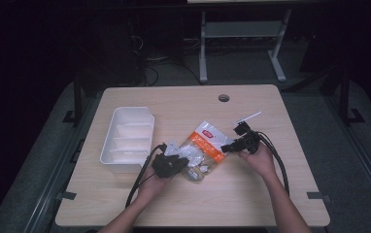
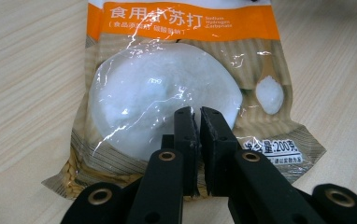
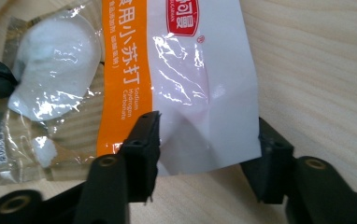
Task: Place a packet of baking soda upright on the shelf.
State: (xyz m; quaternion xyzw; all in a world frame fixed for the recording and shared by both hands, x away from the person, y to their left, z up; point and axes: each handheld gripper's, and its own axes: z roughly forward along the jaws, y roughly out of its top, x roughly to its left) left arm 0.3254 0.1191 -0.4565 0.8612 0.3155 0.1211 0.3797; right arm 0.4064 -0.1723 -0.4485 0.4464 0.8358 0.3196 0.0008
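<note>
Wooden table (image 1: 251,194) carries a white divided tray (image 1: 126,139), well clear of both grippers; baking soda bag (image 1: 204,148) lies flat between the two; left gripper (image 2: 196,114) jaws nearly pressed together over bag's bottom edge, pinch unclear; right gripper (image 3: 207,140) jaws spread wide, straddling the bag's white top end.

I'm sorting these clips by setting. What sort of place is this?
Probably a lab or recording workspace, not a kitchen: a lone wooden table in a dark room, metal desk legs and cables behind it, and just a baking soda bag and a white divided tray laid out.
</note>
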